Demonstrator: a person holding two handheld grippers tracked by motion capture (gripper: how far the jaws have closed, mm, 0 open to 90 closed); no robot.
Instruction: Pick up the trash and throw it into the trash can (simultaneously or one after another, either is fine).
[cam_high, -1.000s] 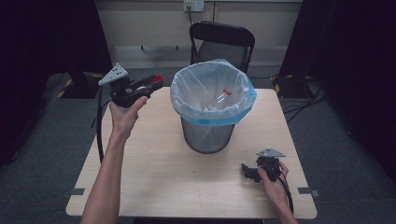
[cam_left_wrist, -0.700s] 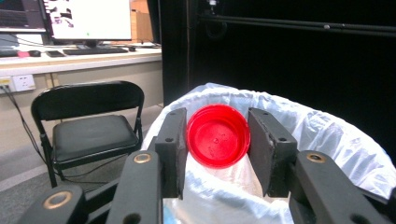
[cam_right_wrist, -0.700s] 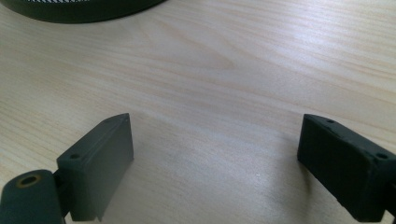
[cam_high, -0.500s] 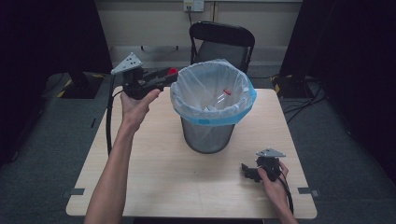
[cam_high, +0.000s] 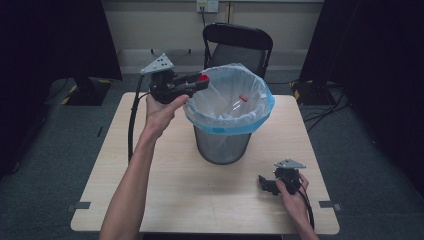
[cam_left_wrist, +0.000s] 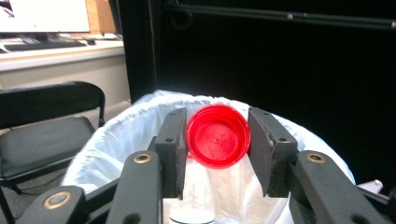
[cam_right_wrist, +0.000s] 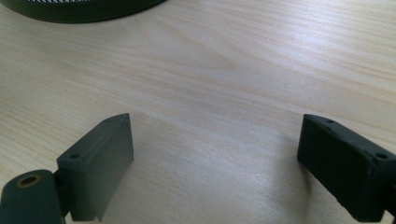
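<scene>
1. A person at a pale wooden table (cam_high: 165, 190) holds the left gripper (cam_high: 196, 80) up at the far-left rim of a wire waste bin (cam_high: 222, 147), its jaws clamped on a red bottle cap (cam_left_wrist: 218, 136); the cap sits squarely between the two black pads, its hollow face turned to the left gripper view's camera.

2. The bin, lined with a white bag with a blue band (cam_high: 235, 129), stands near the middle of the table. Inside it lies a clear bottle (cam_high: 235, 105) with something red at its neck; what else is in there is hard to tell.

3. The right gripper (cam_high: 270, 184) rests on the table in front of the bin and to its right, jaws spread wide with nothing between them, bare wood (cam_right_wrist: 215, 93) beneath.

4. Judged from the scene, the step in hand is dropping the cap into the bin: the cap hangs just over the liner's edge.

5. The next move likely calls for carrying the cap a little further over the opening, then parting the jaws so it falls clear of the rim rather than catching on the bag's fold.
</scene>
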